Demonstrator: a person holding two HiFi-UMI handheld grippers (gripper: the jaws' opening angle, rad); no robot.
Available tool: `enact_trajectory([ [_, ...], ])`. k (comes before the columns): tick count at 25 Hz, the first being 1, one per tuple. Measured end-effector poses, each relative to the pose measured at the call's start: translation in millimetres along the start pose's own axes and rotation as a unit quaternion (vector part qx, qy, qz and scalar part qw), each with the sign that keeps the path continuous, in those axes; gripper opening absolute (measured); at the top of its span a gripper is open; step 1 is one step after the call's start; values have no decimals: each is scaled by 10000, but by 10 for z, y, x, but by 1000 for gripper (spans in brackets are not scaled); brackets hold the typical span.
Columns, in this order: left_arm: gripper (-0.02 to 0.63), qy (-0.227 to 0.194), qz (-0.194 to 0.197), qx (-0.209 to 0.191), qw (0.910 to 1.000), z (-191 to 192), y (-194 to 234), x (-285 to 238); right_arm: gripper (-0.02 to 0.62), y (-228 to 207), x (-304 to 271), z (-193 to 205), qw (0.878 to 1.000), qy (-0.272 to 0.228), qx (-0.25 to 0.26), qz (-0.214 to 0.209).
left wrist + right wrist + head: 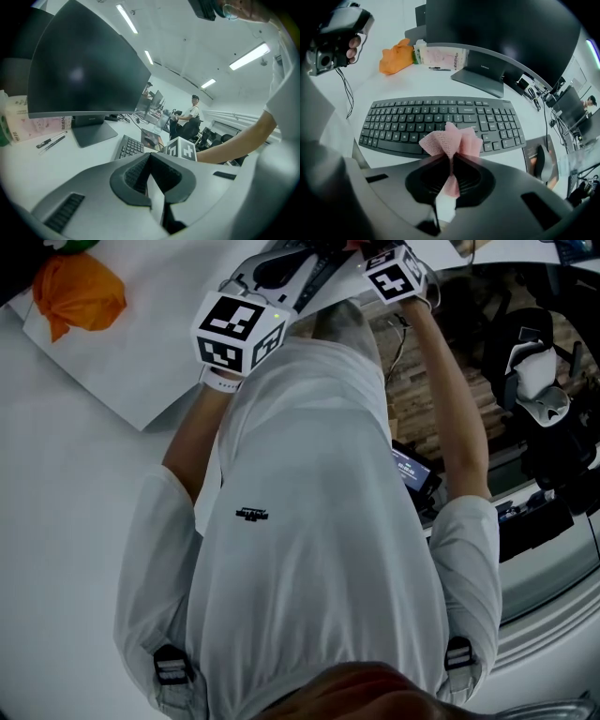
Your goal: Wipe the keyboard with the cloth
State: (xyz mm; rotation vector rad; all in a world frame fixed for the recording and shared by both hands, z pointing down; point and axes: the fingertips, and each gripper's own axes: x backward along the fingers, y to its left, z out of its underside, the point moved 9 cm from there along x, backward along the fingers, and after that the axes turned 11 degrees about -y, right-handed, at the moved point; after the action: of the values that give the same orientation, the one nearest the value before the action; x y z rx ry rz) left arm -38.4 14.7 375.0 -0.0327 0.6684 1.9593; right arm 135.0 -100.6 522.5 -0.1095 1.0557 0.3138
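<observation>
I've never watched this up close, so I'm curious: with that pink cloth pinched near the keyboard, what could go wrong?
The right gripper pinches the pink cloth in a small bunch, so its hard tips might hit keys on the keyboard. Nothing steadies the keyboard: the left gripper is shut, empty and away from it, so it may slide. A wide sweep could bump the mouse by its right end.

The keyboard (440, 123) is a dark, full-size, gently curved board with a number pad. It lies flat on the white desk before the monitor's stand, its long side facing the right gripper (451, 161). The cloth (451, 142) is pink, waffle-textured and bunched. It is pinched between that gripper's jaws and fans out above them, over the keyboard's near edge.
</observation>
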Motion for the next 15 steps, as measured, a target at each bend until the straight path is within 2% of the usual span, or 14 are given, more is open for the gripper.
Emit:
enact_trajectory([
  [15,20,-65,-75,-15,9999,108,105,362,31,677,47,20,9992,19,-374,-120],
])
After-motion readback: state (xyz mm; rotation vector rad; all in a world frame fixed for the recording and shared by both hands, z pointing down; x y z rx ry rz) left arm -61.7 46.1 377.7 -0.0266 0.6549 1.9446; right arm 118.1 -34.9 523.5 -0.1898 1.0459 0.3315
